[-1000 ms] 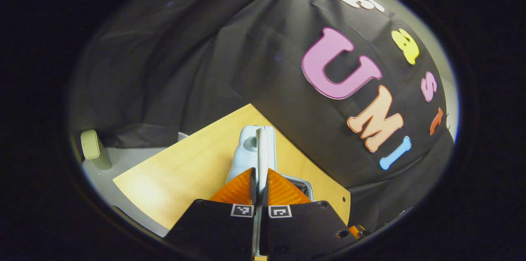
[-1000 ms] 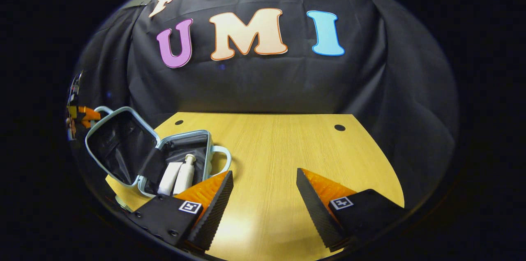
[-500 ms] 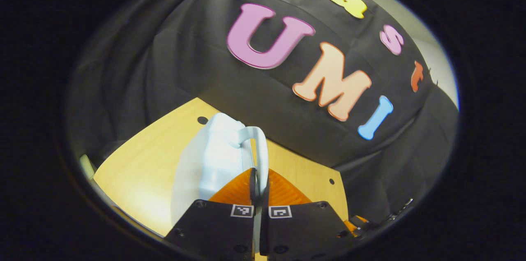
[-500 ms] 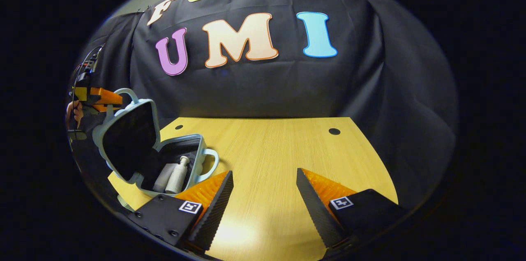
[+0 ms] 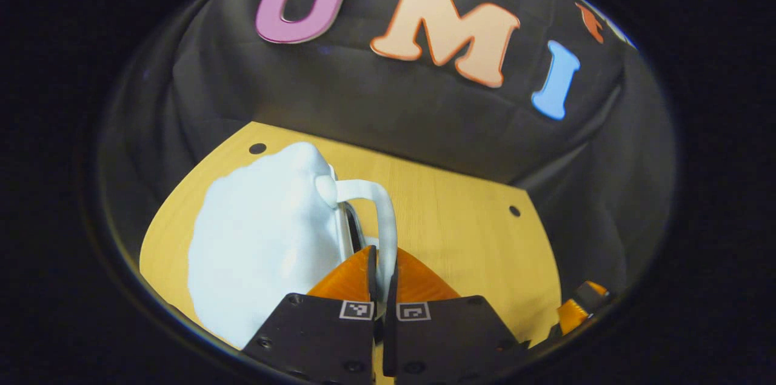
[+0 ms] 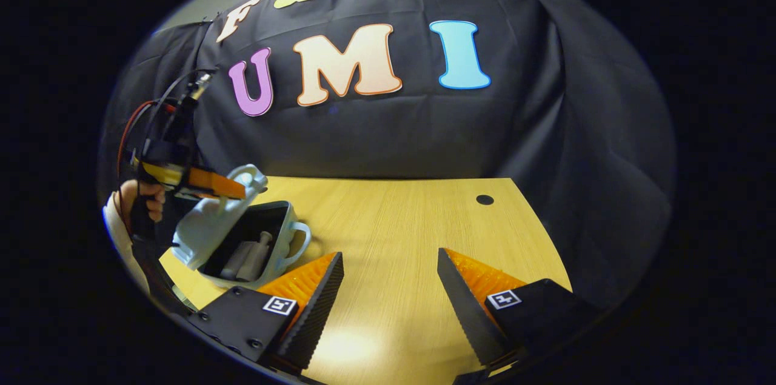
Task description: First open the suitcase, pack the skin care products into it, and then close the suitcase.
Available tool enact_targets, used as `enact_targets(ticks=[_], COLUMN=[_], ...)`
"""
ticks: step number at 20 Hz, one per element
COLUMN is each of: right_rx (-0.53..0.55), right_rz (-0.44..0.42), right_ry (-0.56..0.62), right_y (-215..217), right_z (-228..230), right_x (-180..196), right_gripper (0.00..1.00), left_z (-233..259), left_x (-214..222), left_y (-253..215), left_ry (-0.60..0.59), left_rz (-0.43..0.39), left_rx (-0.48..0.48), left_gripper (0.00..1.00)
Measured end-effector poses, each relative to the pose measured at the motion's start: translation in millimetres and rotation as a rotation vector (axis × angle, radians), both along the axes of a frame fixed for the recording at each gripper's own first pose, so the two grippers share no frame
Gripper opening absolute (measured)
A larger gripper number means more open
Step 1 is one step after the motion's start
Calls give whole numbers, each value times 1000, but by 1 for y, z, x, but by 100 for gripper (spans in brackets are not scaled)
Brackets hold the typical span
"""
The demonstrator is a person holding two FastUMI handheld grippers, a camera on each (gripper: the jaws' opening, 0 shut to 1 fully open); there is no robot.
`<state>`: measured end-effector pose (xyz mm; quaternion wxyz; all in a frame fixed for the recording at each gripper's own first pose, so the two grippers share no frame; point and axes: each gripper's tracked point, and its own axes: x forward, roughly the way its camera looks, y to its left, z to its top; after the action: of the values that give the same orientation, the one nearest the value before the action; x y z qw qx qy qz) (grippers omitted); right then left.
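The suitcase is a small, smooth, pale blue hard shell with rounded corners and a dark lining, sitting at the left end of the wood-grain table; its lid is tilted partway down over the base (not yet shut); inside lie two pale products, a tube and a pump bottle, side by side. The left gripper is clenched on the lid's looped handle; a hand holds it. The right gripper hangs released over bare table, its ridged fingers wide apart.
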<state>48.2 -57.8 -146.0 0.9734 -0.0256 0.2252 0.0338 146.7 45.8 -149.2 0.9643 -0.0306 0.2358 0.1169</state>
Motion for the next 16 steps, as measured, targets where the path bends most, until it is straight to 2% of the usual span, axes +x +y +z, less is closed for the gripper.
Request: enact_targets(ticks=[1,2,4,5,8,9,11,12,13,14,16], right_rx=[1,6,15,19,25,25,24,24,25,27,35], right_rz=[1,4,6,6,2,1,-3,-5,-6,-7,-4], right_ry=[1,3,2,4,6,6,3,1,-2,-7,-25], right_y=[-2,-3,-7,-8,-15,-18,-22,-25,-26,-27,-26], right_z=[-1,-1,-2,-2,-3,-2,-1,-1,0,2,9], right_x=[0,-1,-3,-2,-3,-4,-4,-4,-3,-1,3], right_gripper=[94,98,94,98,94,98,98,98,98,98,98], left_z=[-16,-30,-56,-68,-82,-83,-88,-89,-81,-76,-58], left_x=[7,14,20,23,24,25,29,31,35,33,22], left_y=[-1,-2,-4,-4,-3,-4,-9,-13,-17,-18,-26], left_ry=[36,65,131,164,213,219,233,227,209,200,170], left_rz=[5,10,23,31,53,57,45,37,17,16,11], left_rx=[35,70,130,154,246,269,278,265,250,265,317], left_gripper=[0,0,0,0,1,2,7,12,26,22,63])
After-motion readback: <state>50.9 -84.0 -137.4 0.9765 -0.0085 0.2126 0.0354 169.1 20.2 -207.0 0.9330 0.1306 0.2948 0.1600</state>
